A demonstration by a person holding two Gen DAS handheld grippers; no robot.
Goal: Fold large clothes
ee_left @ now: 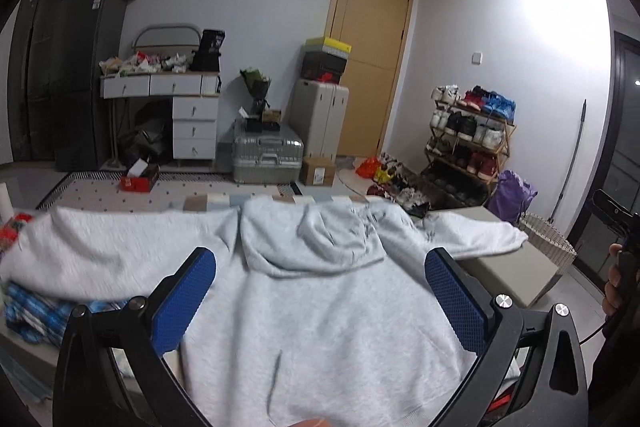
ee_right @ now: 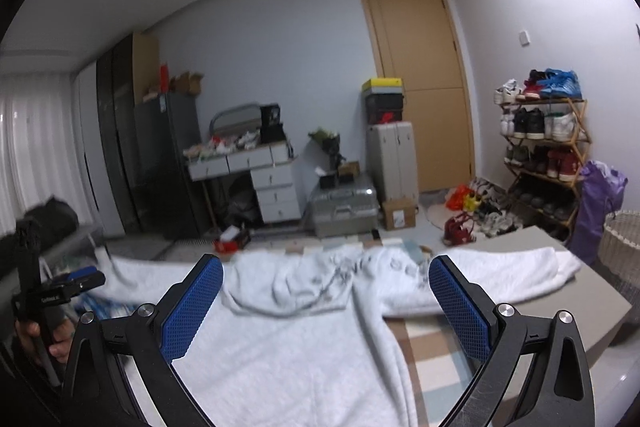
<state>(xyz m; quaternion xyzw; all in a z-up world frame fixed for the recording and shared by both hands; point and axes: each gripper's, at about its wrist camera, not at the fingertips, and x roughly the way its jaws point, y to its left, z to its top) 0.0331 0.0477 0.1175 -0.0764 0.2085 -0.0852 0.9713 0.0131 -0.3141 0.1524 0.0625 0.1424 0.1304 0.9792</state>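
Left wrist view. Left hand-held gripper: jaws spread wide, blue pads facing inward, nothing held; poised above the garment. Grey hoodie: laid flat, front up, on a tabletop; hood bunched at the far end, both sleeves stretched out sideways, right sleeve lying along the tabletop's far edge, kangaroo pocket opening visible near the lower frame. Blue-and-white patterned cloth beside the left sleeve. Person's hand at the right edge, gripping a black handle. Background: wooden door, silver suitcase, shoe rack.

Right wrist view. Right hand-held gripper: jaws likewise wide apart, empty, hovering over the hoodie's right side. Sleeve extended across the tabletop; checked mat exposed just beside the garment's edge. Left hand-held gripper at the left margin, its opening indistinct from here, person's hand on its handle. Purple bag near the shoe rack.
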